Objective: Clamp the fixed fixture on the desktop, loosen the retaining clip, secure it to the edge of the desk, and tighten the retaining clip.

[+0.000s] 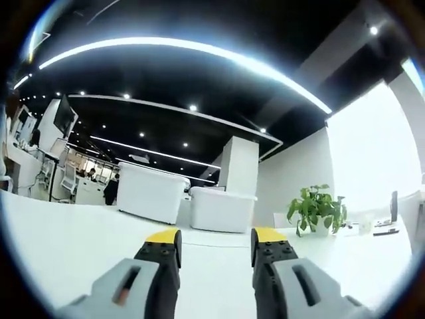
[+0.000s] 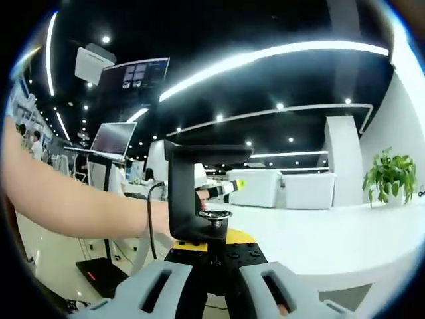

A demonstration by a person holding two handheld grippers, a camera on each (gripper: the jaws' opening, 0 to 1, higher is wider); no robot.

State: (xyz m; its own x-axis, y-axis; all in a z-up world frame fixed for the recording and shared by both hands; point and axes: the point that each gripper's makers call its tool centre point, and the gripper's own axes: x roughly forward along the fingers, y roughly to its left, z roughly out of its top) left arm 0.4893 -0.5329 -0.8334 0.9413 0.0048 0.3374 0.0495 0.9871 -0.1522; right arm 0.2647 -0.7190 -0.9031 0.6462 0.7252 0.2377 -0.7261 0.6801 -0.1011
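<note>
My right claw [image 2: 211,256] grips one black clamp fixture [image 2: 192,193] by its base, beside the white surface [image 2: 332,232] edge. My left claw [image 1: 216,249] gapes empty over that surface, one potted plant [image 1: 317,209] beyond.

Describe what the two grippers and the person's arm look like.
Left gripper: grey moulded jaws with slots, black studded inner blocks, yellow tips. Right gripper: same grey shells and black studded blocks with yellow at the tips. The person's forearm is bare, no sleeve visible.

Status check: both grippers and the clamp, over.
Left gripper open, empty, above white desk. Right gripper shut on black clamp fixture, held upright off the desk edge. Person's arm reaches to the clamp.
</note>
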